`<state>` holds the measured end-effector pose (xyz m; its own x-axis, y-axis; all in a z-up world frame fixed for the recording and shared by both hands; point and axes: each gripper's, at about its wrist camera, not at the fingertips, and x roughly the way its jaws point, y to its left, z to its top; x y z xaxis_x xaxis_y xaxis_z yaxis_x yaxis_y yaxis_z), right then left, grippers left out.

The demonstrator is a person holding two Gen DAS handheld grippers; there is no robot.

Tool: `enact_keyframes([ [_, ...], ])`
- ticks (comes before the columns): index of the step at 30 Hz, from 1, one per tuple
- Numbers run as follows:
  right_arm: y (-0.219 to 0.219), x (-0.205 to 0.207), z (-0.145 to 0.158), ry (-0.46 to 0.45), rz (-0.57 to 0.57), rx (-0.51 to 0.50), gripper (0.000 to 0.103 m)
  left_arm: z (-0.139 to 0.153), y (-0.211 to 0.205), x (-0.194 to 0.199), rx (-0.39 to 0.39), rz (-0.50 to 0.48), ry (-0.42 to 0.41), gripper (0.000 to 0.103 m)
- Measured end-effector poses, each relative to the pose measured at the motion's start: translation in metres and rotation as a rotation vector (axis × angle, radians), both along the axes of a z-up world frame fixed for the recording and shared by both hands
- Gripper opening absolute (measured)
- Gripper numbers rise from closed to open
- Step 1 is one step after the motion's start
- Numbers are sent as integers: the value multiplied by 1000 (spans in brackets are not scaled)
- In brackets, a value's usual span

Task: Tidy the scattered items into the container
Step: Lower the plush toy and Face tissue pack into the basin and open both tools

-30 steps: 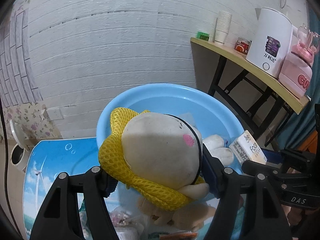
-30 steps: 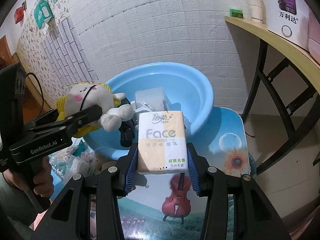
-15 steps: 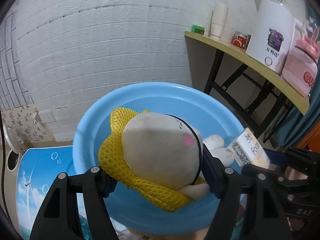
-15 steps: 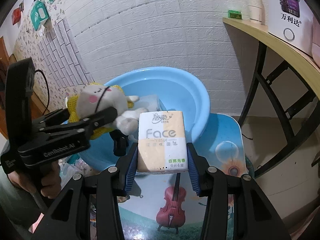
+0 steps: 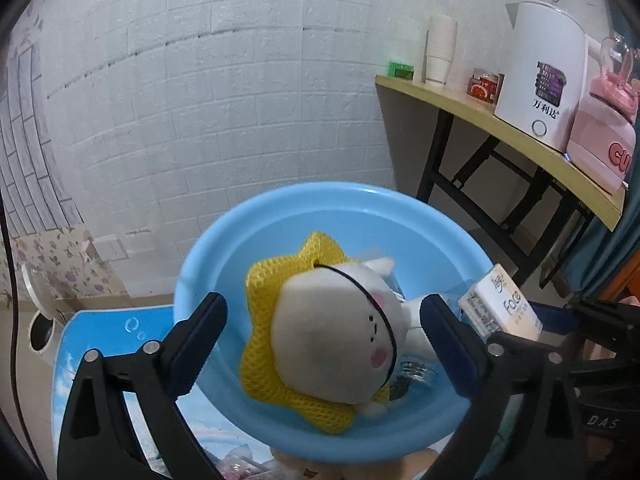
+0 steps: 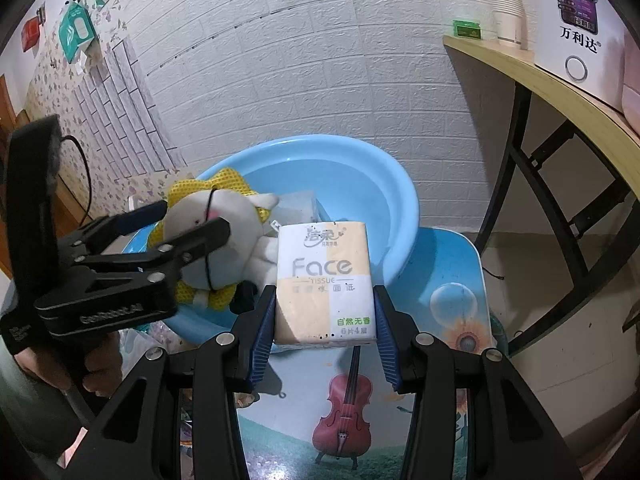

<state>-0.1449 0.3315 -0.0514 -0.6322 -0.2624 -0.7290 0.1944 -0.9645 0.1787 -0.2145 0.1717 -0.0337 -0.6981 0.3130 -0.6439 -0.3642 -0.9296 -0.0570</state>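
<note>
A white plush toy in a yellow mesh collar [image 5: 332, 344] lies in the light blue basin [image 5: 280, 216], free of my fingers. My left gripper [image 5: 324, 344] is open, its jaws spread either side of the toy above the basin. In the right wrist view the left gripper [image 6: 176, 224] shows at the left with the toy [image 6: 216, 236] at the basin [image 6: 384, 184]. My right gripper [image 6: 326, 340] is shut on a Face tissue pack [image 6: 324, 284], held just in front of the basin; the pack also shows in the left wrist view [image 5: 500, 308].
The basin stands on a small blue table with picture prints [image 6: 448, 280]. A wooden shelf [image 5: 500, 128] at the right holds a white kettle [image 5: 540, 76], paper cups and a pink appliance. Plastic-wrapped items [image 6: 144, 340] lie on the table below the basin. A white brick wall stands behind.
My left gripper moved over the basin and opened, and the plush toy dropped out of its jaws into the basin. My right gripper kept the tissue pack and held nearly still.
</note>
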Motion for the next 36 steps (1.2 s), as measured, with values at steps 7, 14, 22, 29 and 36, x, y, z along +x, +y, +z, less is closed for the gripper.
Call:
enact_keyframes([
  [7,-2,2,0,0,-2,4,42,5,-13,5,-2,31,11,100],
  [14,-5,0,2,5,-3,20,42,4,-30,10,-10,62,10,100],
  [22,-28,-8,5,7,58,34,42,0,-60,13,6,124,-1,100],
  [29,-47,-19,0,-9,91,52,42,-5,-89,17,16,179,-15,100],
  [36,-45,-27,-8,-24,34,86,55,-10,-121,24,17,242,-33,100],
])
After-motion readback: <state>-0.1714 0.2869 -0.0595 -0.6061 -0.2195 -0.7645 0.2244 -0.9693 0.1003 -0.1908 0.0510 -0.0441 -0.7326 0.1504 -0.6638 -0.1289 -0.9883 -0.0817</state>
